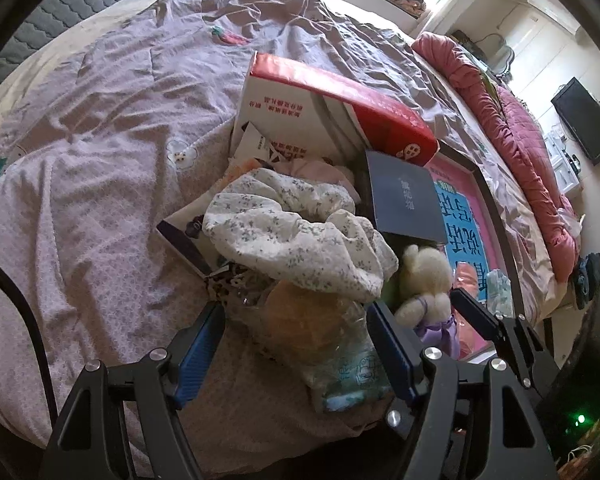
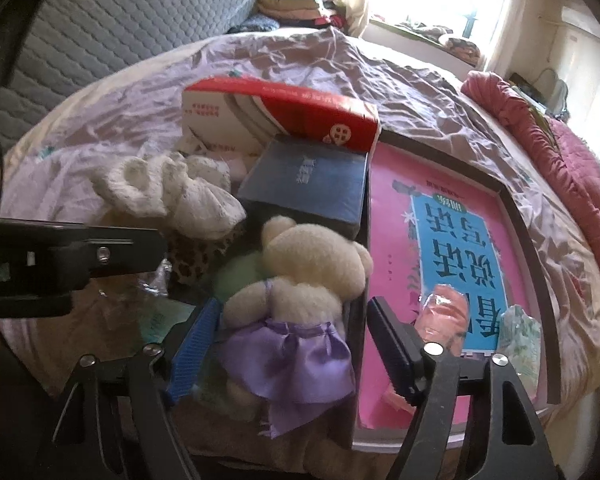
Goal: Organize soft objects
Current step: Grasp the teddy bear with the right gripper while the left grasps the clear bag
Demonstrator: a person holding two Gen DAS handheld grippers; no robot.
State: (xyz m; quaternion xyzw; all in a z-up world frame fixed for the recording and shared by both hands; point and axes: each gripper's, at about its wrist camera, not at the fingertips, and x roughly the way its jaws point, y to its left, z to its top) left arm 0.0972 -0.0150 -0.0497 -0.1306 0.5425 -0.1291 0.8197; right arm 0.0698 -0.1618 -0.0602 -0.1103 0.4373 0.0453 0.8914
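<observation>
A cream teddy bear in a purple skirt [image 2: 300, 300] lies between the open fingers of my right gripper [image 2: 290, 344]; it also shows in the left wrist view [image 1: 424, 280]. My left gripper [image 1: 296, 344] is open around a clear plastic packet with something orange inside [image 1: 320, 332]. A white floral cloth [image 1: 296, 236] is bunched just beyond it and also shows in the right wrist view [image 2: 188, 196]. A leopard-print piece [image 2: 196, 252] lies under the cloth. Whether the pads touch anything I cannot tell.
All lies on a bed with a lilac sheet [image 1: 100, 140]. A red and white box [image 1: 320, 108], a dark blue book [image 1: 404, 200] and a pink framed poster [image 2: 440, 232] with small packets on it lie behind. A pink quilt [image 1: 512, 136] runs along the right edge.
</observation>
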